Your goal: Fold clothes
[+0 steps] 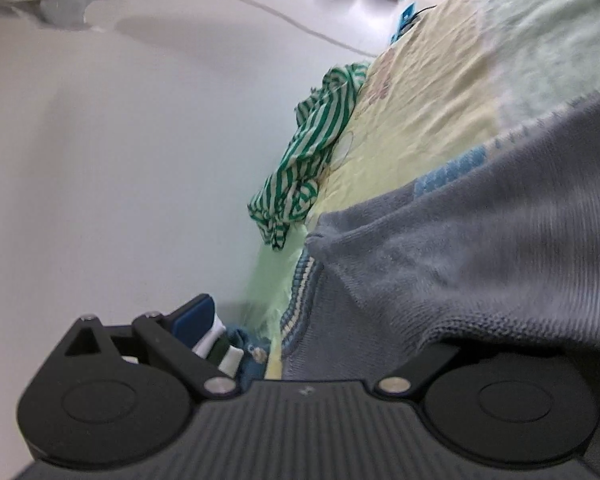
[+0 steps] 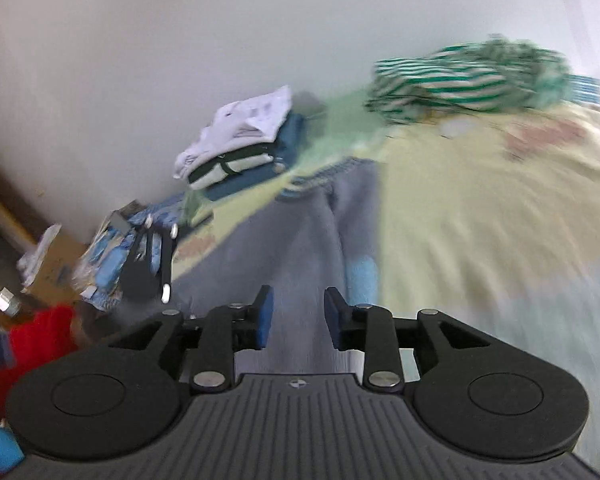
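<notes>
r tongs [image 2: 298, 322] part open, empty, over grey sweater [image 2: 300, 248]; l tongs [image 1: 260, 344] state unclear, sweater draped.

Grey knit sweater [image 2: 300, 240], ribbed hem with blue and cream stripes, light blue patch; lies spread on the yellow-green bedspread [image 2: 480, 220], running from bottom centre up to mid frame in right wrist view. In left wrist view it fills the right and lower right, draped close over the lens. Green-and-white striped garment [image 1: 308, 148], crumpled, unfolded, mid frame at the bed's edge by the wall. Folded stack [image 2: 240, 148], white on top, blue beneath, upper left of centre.
</notes>
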Available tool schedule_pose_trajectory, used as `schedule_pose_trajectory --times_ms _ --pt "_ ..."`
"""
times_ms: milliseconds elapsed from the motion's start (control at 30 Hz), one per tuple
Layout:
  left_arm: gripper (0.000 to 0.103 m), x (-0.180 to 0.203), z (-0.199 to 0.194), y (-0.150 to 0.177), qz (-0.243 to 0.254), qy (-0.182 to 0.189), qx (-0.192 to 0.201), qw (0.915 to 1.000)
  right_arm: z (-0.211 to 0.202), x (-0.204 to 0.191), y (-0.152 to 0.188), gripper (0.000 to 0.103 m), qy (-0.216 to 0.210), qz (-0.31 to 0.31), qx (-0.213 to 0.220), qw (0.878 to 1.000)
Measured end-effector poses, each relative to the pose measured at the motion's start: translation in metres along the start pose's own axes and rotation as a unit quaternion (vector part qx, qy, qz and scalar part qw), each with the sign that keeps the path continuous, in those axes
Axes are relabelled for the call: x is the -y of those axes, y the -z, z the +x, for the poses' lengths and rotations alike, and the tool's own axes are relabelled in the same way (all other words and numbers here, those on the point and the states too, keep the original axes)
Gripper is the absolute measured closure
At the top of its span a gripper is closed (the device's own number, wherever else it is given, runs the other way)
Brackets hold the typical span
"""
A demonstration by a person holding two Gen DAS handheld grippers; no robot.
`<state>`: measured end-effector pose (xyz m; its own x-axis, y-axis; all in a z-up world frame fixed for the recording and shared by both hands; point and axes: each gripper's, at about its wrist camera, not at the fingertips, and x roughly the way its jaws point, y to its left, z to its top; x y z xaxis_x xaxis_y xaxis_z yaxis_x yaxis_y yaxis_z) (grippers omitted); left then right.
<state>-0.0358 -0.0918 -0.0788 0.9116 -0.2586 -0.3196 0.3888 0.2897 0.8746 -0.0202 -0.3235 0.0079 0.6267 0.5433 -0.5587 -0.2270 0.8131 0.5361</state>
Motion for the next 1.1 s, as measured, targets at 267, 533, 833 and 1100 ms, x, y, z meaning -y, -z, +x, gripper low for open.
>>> schedule_pose_trajectory --times_ms 267,533,833,1100 --pt "0.001 0.016 0.008 -0.019 0.011 -0.037 -0.075 0.9965 0.124 0.024 -0.073 0.064 -0.049 -0.058 -0.057 0.995" --pt "0.001 0.020 0.012 -0.032 0.015 -0.066 -0.124 0.9900 0.174 0.019 -0.082 0.098 -0.046 -0.131 -0.097 0.986" --pt "0.001 0.019 0.014 -0.036 0.020 -0.068 -0.141 0.9875 0.151 0.038 -0.094 0.082 -0.101 -0.129 -0.087 0.983" --pt "0.001 0.019 0.019 -0.035 0.016 -0.054 -0.146 0.9876 0.172 0.042 -0.081 0.069 -0.104 -0.131 -0.093 0.982"
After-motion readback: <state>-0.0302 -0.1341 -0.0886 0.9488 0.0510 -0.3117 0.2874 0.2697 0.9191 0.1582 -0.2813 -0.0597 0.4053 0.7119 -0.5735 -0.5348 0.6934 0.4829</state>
